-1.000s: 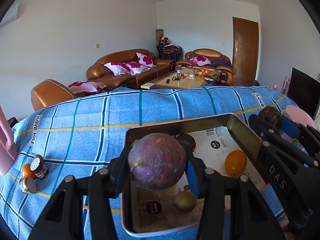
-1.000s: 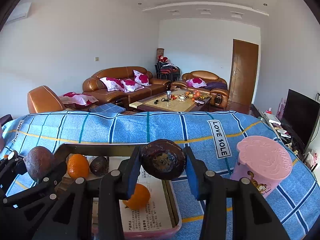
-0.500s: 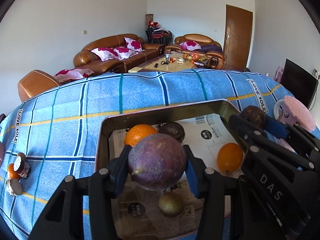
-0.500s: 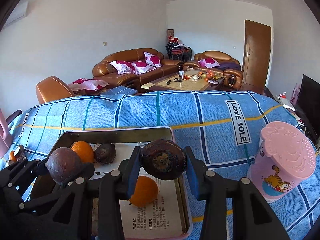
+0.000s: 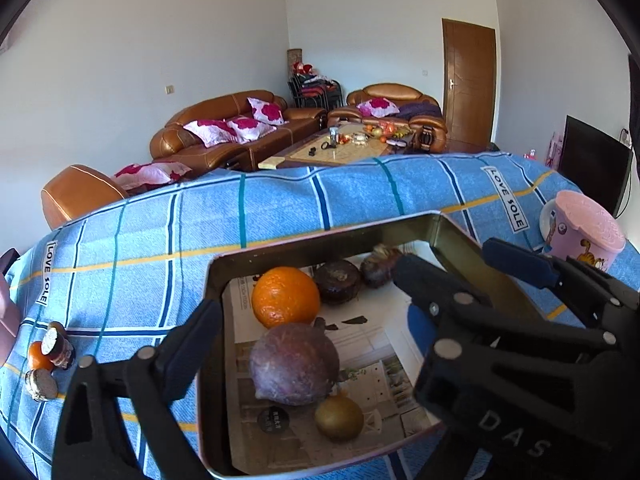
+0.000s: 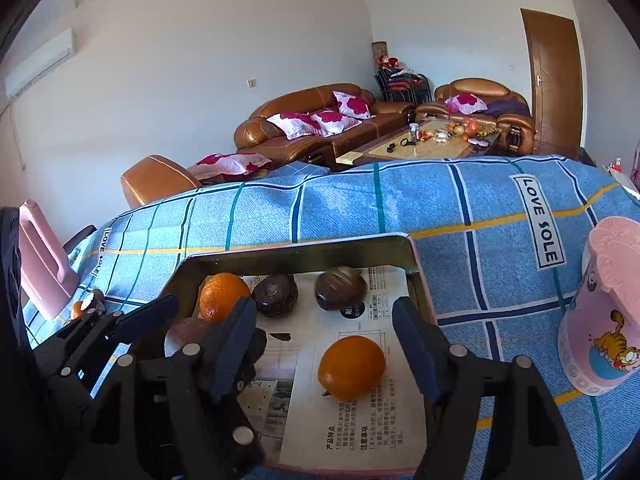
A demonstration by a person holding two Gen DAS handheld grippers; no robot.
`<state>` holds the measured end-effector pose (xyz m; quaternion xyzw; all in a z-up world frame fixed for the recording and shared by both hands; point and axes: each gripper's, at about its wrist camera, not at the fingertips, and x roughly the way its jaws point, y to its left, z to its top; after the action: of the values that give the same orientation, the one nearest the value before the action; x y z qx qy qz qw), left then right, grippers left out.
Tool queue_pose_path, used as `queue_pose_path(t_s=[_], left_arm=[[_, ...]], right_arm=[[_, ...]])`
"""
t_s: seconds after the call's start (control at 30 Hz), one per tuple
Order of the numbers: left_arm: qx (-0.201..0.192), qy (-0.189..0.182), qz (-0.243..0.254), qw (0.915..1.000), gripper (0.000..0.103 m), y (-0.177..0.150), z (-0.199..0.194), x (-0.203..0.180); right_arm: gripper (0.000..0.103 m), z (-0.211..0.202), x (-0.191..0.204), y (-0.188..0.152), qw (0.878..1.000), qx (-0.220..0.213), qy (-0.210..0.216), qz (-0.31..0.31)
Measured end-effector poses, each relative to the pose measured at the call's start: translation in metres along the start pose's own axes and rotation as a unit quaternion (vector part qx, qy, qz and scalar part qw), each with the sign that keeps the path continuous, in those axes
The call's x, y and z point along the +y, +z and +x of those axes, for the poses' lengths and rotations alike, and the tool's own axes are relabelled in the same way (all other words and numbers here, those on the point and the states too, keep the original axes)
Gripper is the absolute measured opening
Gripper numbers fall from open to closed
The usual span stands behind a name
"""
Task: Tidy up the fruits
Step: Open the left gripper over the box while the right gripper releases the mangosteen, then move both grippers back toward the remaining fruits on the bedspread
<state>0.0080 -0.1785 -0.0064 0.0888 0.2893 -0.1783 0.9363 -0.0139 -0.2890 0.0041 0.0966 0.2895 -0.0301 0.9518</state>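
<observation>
We hold both claws spread over the tray — the left gripper gapes around the purple fruit, which lies on the tray's paper beside an orange. Our right gripper grips nothing; the dark brown fruit lies on the paper beyond it.

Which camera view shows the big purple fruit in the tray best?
The left wrist view: the purple fruit lies whole and near in the tray. In the right wrist view the left tool covers most of it; only a small part shows.
</observation>
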Motion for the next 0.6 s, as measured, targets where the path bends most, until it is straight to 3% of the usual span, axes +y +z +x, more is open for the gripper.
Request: queue_pose_path(t_s=[0.13,0.3,0.43,0.6], left_arm=[[-0.038,0.006,-0.001,0.9993,0.103,0.0,-0.014,0.002],[-0.096,0.058,-0.019,0.9935,0.103,0.005,-0.032,0.017],[-0.115,0.077,-0.029,0.99,0.103,0.004,-0.039,0.029],[-0.131,0.112,-0.021,0.9848,0.103,0.001,-0.04,0.034]], right_arm=[[0.073,-0.012,-0.006,0.003,0.999,-0.037,-0.026,0.01],[0.073,-0.035,-0.017,0.006,0.993,-0.105,-0.045,0.037],[0.086,-0.054,-0.016,0.004,0.982,-0.172,-0.071,0.038],[0.087,-0.067,-0.004,0.003,0.97,-0.223,-0.101,-0.001]])
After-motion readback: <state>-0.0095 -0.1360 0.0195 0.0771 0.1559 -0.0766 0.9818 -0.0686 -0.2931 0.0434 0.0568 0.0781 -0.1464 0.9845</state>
